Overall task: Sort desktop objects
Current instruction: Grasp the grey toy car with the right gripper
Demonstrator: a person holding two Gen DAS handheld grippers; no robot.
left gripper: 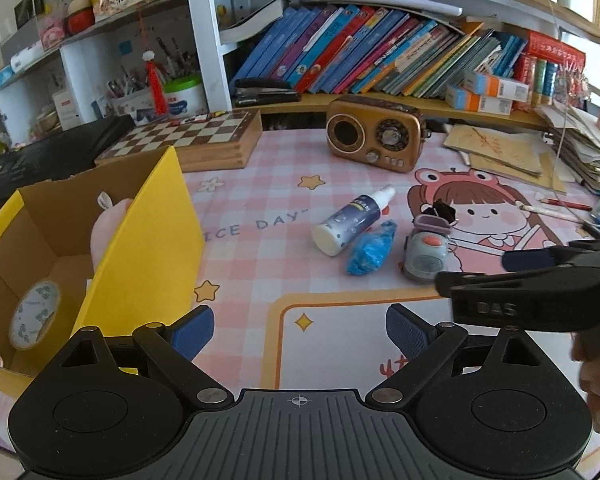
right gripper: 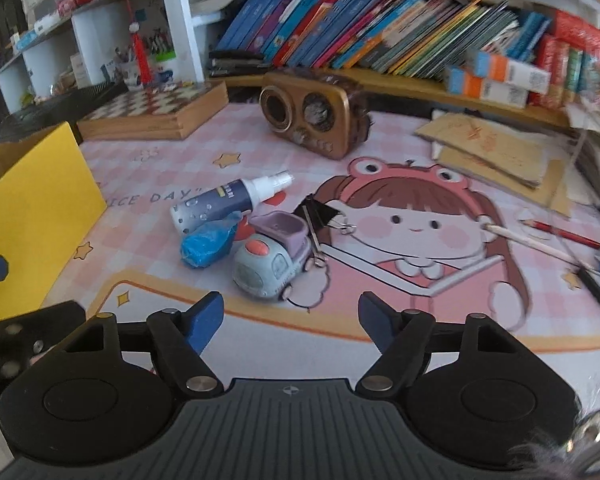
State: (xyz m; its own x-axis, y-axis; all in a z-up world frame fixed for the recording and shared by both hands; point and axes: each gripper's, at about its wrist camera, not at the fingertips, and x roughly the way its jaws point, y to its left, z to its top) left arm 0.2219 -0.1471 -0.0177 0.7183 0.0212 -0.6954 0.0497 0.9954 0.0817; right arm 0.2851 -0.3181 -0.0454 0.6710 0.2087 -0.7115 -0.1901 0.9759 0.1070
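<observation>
On the pink checked desk mat lie a spray bottle, a crumpled blue bag, a grey toy truck with a purple bed and a black binder clip. A yellow cardboard box at the left holds a tape roll and a pink soft item. My left gripper is open and empty beside the box. My right gripper is open and empty just short of the toy truck; its fingers reach in from the right in the left wrist view.
A brown retro radio and a wooden chessboard box stand at the back under a shelf of books. Stacked papers, a red pencil and a brush lie at the right.
</observation>
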